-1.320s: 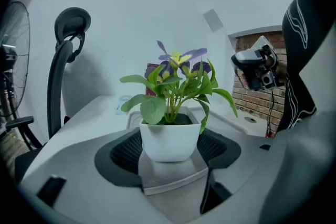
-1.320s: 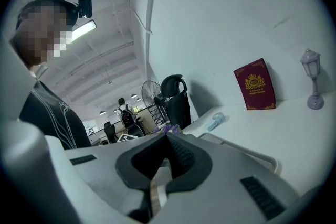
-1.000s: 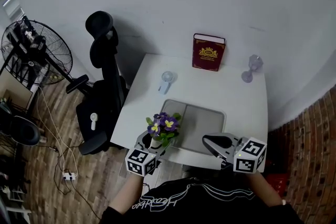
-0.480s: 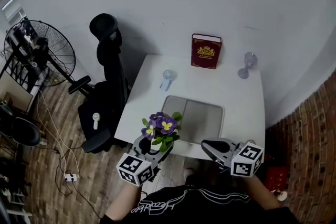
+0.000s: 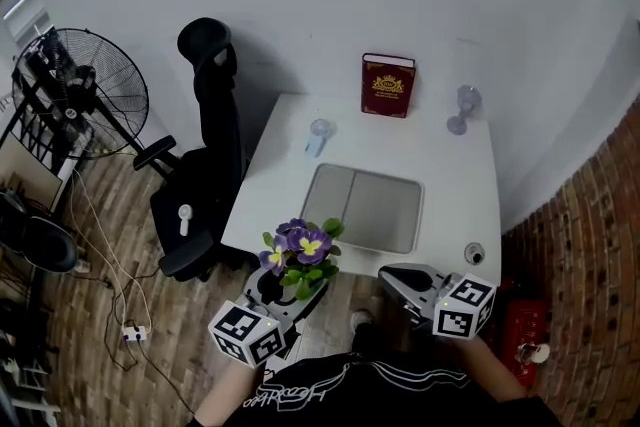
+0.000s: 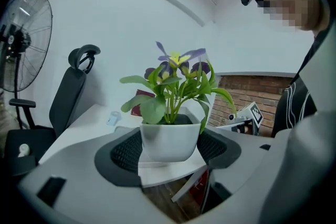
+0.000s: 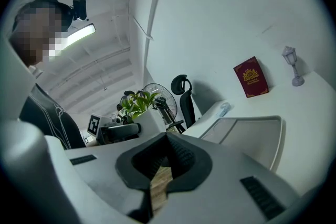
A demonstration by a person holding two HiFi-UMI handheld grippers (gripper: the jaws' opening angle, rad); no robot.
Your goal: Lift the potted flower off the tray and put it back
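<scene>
The potted flower (image 5: 297, 253), purple and yellow blooms in a white pot (image 6: 169, 140), hangs in the air off the table's near left corner, above the wooden floor. My left gripper (image 5: 274, 289) is shut on the pot, one jaw on each side (image 6: 169, 147). The grey tray (image 5: 365, 206) lies on the white table with nothing on it; it also shows in the right gripper view (image 7: 253, 136). My right gripper (image 5: 397, 277) stays just off the table's front edge, shut with nothing in it (image 7: 167, 157). From the right gripper view the flower (image 7: 136, 103) is to the left.
On the table stand a red book (image 5: 388, 85), a small hand fan (image 5: 318, 136), a glass lantern ornament (image 5: 460, 108) and a small round object (image 5: 474, 253). A black office chair (image 5: 206, 155) and a floor fan (image 5: 86, 91) are on the left. Brick wall on the right.
Both grippers have drawn back toward me. The left one has carried the flower from over the tray's near left corner to beyond the table's front edge.
</scene>
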